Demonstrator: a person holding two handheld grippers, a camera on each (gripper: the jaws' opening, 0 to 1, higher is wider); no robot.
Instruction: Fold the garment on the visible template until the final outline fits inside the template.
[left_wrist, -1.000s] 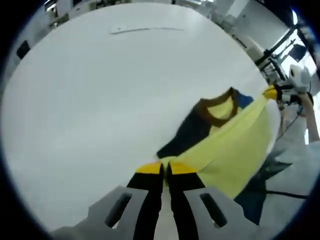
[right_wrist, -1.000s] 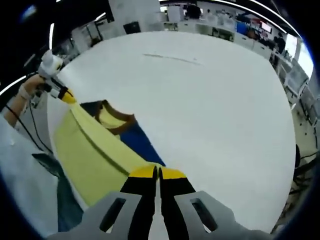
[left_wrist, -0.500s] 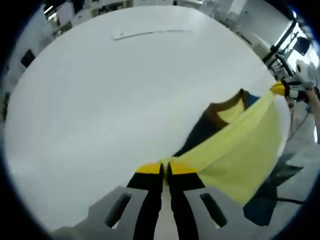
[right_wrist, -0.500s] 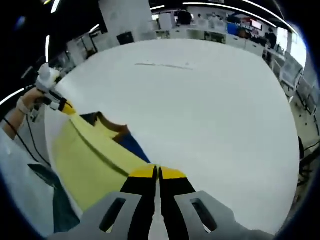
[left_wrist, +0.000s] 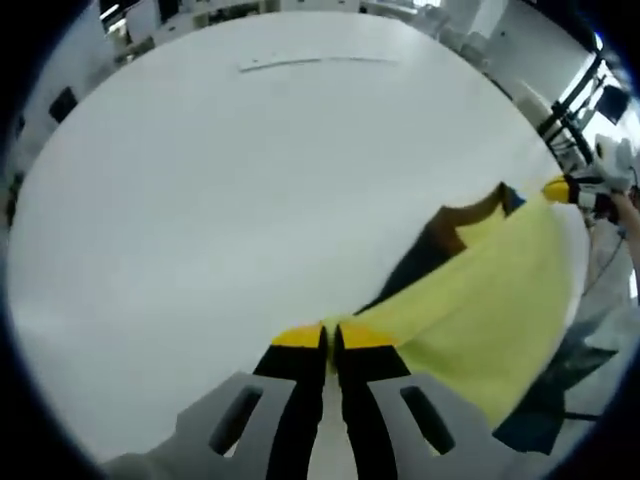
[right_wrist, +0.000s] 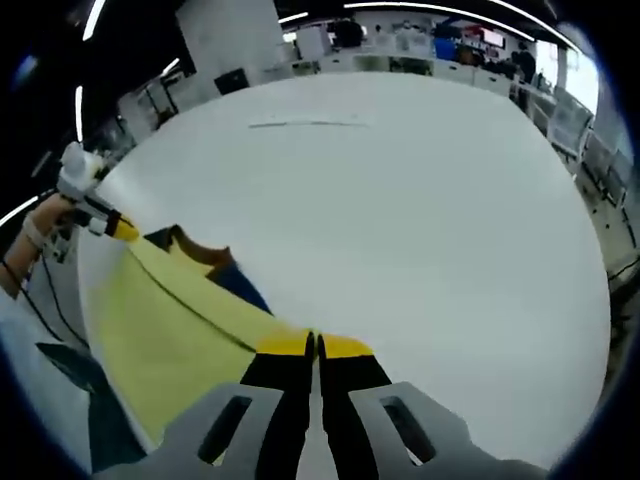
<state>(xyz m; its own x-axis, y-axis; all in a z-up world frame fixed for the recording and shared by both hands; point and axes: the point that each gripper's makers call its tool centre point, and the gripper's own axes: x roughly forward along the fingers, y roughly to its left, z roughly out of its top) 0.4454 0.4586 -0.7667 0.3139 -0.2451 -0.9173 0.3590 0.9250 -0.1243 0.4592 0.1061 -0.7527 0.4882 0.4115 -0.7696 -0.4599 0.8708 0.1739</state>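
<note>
While raised, both hand-held grippers (left_wrist: 331, 336) (right_wrist: 314, 346) clamp the garment (left_wrist: 480, 300).

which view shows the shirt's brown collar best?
Right gripper view: the brown collar lies in the open above the yellow shirt. In the left gripper view the collar sits far off, partly behind the lifted yellow fabric.

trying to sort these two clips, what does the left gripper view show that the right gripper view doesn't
Left gripper view: the left gripper shut on the yellow garment from below, the right gripper at its far corner on the right.

Right gripper view: the right gripper shut on the garment's near edge, the left gripper and a hand on the left.

Shared: the garment stretched between both grippers, its brown collar, the white table.
</note>
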